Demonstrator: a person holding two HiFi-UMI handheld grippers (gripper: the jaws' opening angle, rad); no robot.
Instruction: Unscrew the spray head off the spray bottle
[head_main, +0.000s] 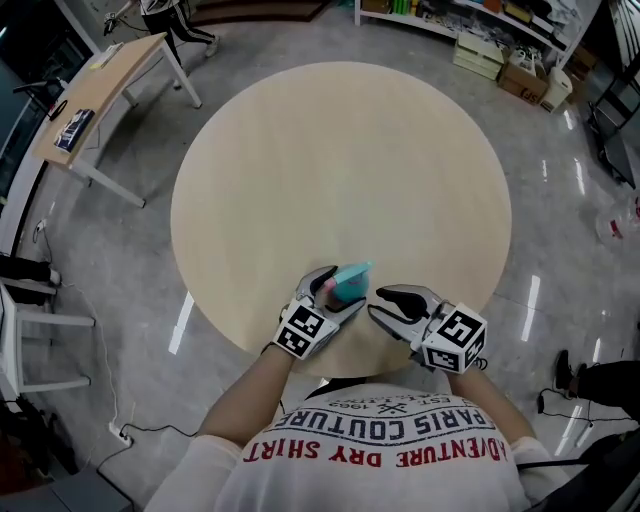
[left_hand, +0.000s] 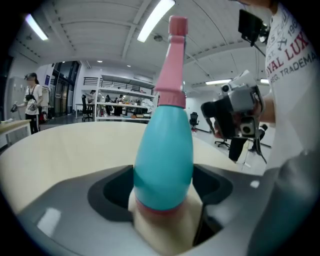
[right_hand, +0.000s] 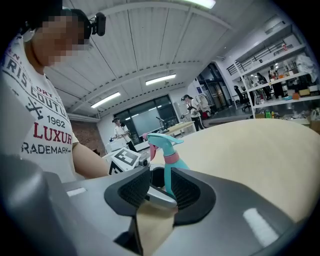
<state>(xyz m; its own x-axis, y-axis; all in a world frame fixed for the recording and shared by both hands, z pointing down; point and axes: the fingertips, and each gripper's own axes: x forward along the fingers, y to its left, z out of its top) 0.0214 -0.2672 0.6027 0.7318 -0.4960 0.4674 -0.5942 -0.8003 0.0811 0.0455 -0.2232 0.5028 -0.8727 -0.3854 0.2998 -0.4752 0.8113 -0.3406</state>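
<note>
The right gripper (right_hand: 167, 186) holds its dark jaws parted. The teal spray head (right_hand: 165, 145), pink at the collar, stands upright between them, its stem nearer the right jaw with a gap on the left. The pale table (right_hand: 260, 150) stretches far beyond.

Round wood tbl (head_main: 340, 170); teal bottle (head_main: 350, 283) on it.

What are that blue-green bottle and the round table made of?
The bottle looks plastic: smooth, opaque teal with a soft sheen. The table looks like pale wood or wood-look laminate, matte with faint grain; I can't tell which.
</note>
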